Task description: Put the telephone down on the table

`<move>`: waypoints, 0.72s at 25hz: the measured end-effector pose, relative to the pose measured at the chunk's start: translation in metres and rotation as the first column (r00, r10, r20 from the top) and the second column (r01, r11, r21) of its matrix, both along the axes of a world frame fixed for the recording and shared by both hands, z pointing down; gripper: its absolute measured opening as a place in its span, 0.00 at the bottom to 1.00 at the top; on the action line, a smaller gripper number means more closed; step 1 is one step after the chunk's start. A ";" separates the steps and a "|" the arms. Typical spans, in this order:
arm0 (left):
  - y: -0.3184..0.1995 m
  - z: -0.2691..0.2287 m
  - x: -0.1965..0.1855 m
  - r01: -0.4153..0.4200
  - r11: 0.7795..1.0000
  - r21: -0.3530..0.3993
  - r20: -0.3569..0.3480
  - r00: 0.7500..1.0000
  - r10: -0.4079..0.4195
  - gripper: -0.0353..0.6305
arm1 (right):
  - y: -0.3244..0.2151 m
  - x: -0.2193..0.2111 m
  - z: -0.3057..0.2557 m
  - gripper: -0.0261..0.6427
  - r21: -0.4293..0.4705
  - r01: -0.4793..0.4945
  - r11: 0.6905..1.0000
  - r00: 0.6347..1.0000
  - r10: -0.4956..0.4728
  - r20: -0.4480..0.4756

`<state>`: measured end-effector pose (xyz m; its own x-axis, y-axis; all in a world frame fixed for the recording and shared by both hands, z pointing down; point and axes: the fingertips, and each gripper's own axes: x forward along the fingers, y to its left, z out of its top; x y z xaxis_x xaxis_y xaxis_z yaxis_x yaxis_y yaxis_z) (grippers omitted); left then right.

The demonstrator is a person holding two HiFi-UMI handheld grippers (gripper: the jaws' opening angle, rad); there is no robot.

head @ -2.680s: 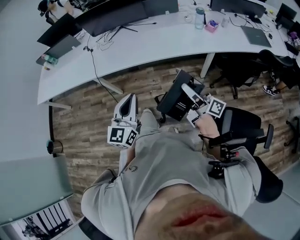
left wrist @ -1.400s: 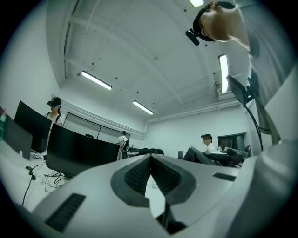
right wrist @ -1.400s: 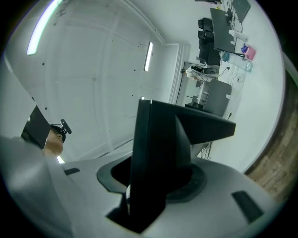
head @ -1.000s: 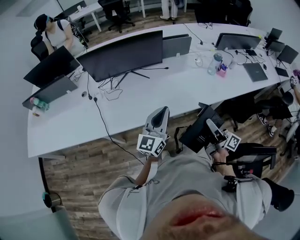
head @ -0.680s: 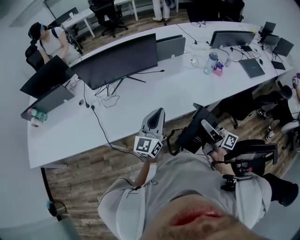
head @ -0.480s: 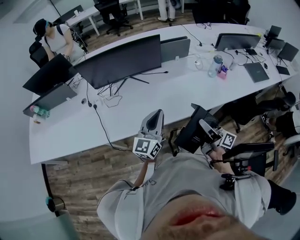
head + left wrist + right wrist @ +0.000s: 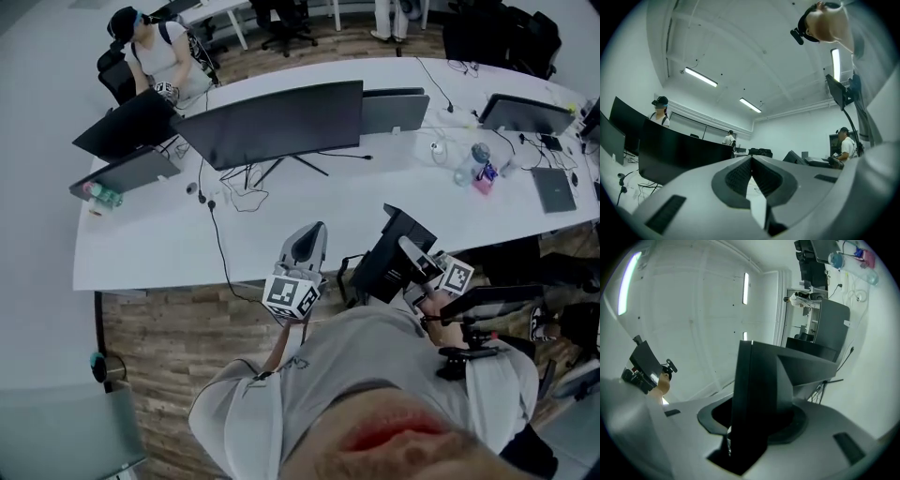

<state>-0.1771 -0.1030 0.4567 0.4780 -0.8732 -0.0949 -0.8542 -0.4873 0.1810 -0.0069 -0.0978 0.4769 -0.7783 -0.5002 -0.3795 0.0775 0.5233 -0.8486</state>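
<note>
The black telephone is a boxy desk set, held up on edge in my right gripper, which is shut on it at the near edge of the white curved table. In the right gripper view the telephone fills the gap between the jaws and hides the fingertips. My left gripper hovers at the table's near edge, left of the telephone. In the left gripper view its fingers meet with nothing between them.
On the table stand a wide monitor, smaller screens, a laptop, a water bottle and loose cables. A person sits at the far left. An office chair is by my right side.
Both grippers have travelled from over the wooden floor up to the table's near edge. The telephone stays gripped in the right gripper. The left gripper stays shut.
</note>
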 end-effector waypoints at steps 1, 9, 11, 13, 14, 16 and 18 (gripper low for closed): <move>-0.010 0.000 -0.001 0.013 1.000 -0.001 0.007 1.000 -0.013 0.07 | -0.012 -0.001 0.001 0.32 -0.003 0.016 1.000 1.000 -0.016 -0.002; -0.090 -0.019 0.014 0.059 0.998 0.020 0.042 0.997 -0.060 0.07 | -0.102 -0.007 0.004 0.32 0.010 0.135 0.991 0.991 -0.135 0.002; -0.108 -0.021 0.018 0.068 0.998 0.016 0.052 0.996 -0.068 0.07 | -0.122 -0.007 0.005 0.32 -0.001 0.149 0.989 0.989 -0.149 0.014; -0.124 -0.023 0.020 0.079 0.997 0.008 0.064 0.995 -0.079 0.07 | -0.140 -0.007 0.005 0.32 -0.012 0.164 0.986 0.986 -0.164 0.020; -0.131 -0.025 0.020 0.087 0.996 0.006 0.068 0.994 -0.087 0.07 | -0.148 -0.007 0.004 0.32 -0.015 0.175 0.984 0.984 -0.174 0.024; -0.145 -0.028 0.020 0.107 0.994 0.004 0.069 0.992 -0.107 0.07 | -0.162 -0.006 0.001 0.32 -0.012 0.200 0.980 0.980 -0.199 0.030; -0.157 -0.029 0.020 0.128 0.992 0.000 0.062 0.990 -0.128 0.07 | -0.175 -0.004 -0.001 0.32 -0.004 0.218 0.976 0.976 -0.218 0.032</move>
<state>-0.1570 -0.2598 0.4278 0.3673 -0.9278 -0.0646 -0.9191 -0.3728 0.1276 -0.0109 -0.2730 0.4760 -0.8566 -0.3231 -0.4023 0.2155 0.4845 -0.8479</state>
